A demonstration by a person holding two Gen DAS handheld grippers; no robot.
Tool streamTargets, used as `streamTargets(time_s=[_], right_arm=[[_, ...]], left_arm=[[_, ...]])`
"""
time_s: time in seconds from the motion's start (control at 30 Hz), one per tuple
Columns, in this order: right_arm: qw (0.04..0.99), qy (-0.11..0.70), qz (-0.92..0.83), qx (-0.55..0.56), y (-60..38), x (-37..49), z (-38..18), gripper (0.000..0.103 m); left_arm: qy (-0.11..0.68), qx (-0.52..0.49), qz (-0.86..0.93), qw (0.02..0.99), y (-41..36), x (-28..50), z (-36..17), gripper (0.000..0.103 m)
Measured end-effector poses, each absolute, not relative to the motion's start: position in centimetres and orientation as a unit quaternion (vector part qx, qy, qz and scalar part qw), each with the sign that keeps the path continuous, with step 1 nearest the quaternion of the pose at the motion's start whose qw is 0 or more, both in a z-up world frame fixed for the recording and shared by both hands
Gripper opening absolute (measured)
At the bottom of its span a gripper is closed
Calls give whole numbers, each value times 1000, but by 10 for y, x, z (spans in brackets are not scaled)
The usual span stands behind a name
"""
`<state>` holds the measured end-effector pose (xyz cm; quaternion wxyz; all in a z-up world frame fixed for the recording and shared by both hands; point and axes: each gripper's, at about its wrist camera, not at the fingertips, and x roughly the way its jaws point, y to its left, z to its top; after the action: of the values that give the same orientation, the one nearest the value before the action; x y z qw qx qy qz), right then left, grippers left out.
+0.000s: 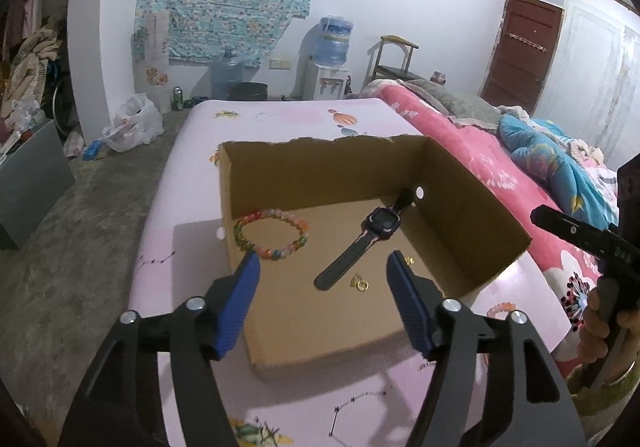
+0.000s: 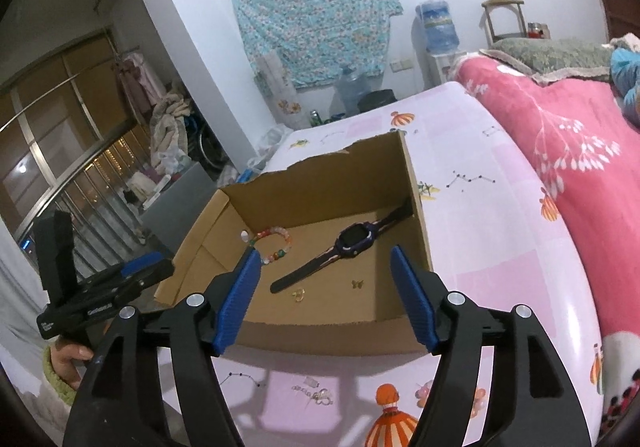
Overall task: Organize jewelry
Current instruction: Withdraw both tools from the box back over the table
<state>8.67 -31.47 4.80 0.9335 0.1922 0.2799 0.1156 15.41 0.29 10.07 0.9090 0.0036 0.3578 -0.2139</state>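
The left gripper [image 1: 322, 261] is held with its blue-padded jaws spread wide, and nothing is gripped between them. It is poised over the near edge of an open cardboard box [image 1: 460, 183], pointing down into it. Just past its left fingertip, a multicoloured bead bracelet [image 1: 272, 235] is seen lying flat on the box floor, in the far left part. A dark wristwatch [image 1: 370, 233] is laid diagonally across the floor, beyond the gap between the jaws, with its far strap end leaning against the right wall. Small gold pieces [image 1: 359, 282] are seen between the near strap end and the right fingertip.

The right gripper [image 2: 324, 259] is likewise held spread and empty, to the right of the left one and aimed into the same box. In its view the watch is found beyond the gap between the jaws, the bracelet just beyond the left fingertip, and a gold butterfly charm [image 2: 357, 284] near the right fingertip.

The box is set on a pink patterned sheet [image 2: 500, 247]. More small jewellery [image 2: 316, 395] is left on the sheet near the box, below the right gripper.
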Motion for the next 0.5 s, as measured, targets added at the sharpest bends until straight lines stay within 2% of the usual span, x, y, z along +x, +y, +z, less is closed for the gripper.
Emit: streamTargets(time_s=[0.3,0.5], right_arm=[[934,279,117,191,-318,76,47,66],[936,289,100,175,-330,49,35,66]], left_arm=[[360,5,-203,911,19,119,97,77],[376,6,-196,905,19,103,83,78]])
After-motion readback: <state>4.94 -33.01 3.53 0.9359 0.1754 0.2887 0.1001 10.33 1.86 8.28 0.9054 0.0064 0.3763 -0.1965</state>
